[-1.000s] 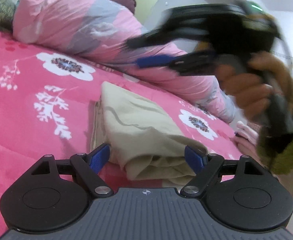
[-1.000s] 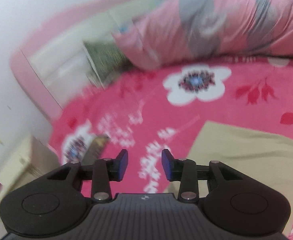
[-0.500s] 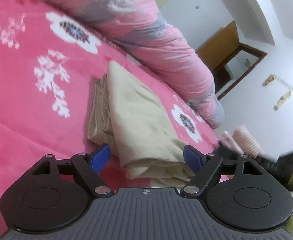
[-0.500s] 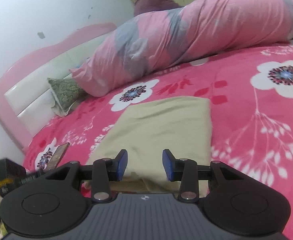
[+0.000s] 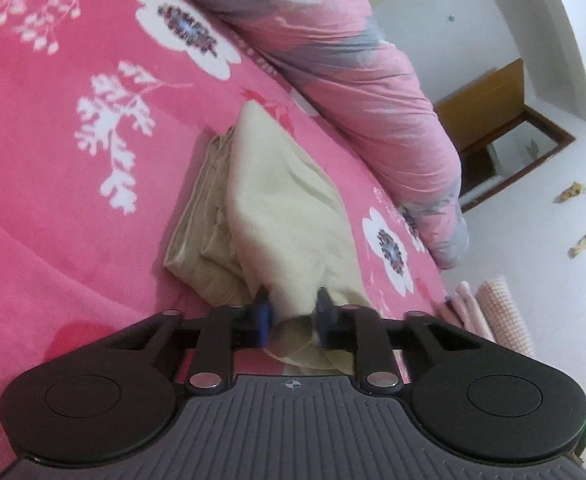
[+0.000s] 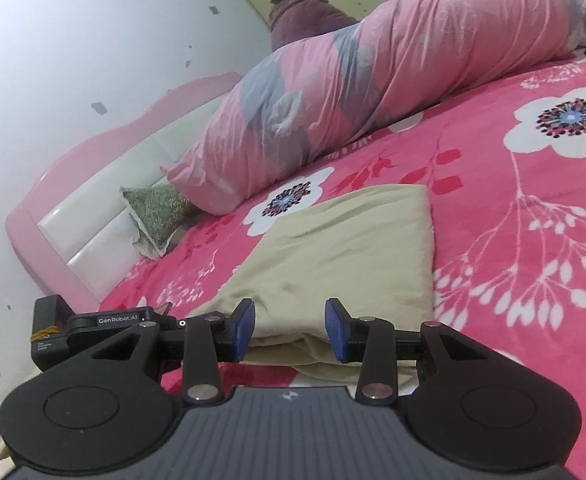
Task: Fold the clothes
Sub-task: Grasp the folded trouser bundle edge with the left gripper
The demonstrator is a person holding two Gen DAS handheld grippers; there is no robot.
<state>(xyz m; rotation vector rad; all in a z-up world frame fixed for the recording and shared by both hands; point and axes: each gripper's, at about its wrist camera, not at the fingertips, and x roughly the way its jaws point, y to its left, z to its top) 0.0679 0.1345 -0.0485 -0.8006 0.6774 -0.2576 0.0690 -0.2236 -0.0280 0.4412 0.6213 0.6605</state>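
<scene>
A beige folded garment [image 5: 277, 208] lies on the pink flowered bedspread [image 5: 53, 160]. My left gripper [image 5: 293, 312] is at its near end. The jaws are closing, and a bunched fold of the cloth is pinched between the blue pads [image 5: 263, 314]. In the right wrist view the same garment [image 6: 345, 248] stretches away from me, flat on top. My right gripper [image 6: 291, 330] stands open at its near edge; the thick folded edge sits between the pads without being pressed. The left gripper's body [image 6: 93, 328] shows low on the left there.
A rolled pink and grey duvet [image 6: 373, 80] lies along the far side of the bed. A green pillow [image 6: 161, 204] leans on the pink headboard [image 6: 93, 208]. A person in purple [image 6: 305, 16] sits behind the duvet. Pink slippers [image 5: 501, 312] lie on the floor beyond the bed edge.
My left jaws have drawn together from wide apart onto the garment's near fold, and that view has rolled. The right gripper swung from the headboard side down to the garment's edge.
</scene>
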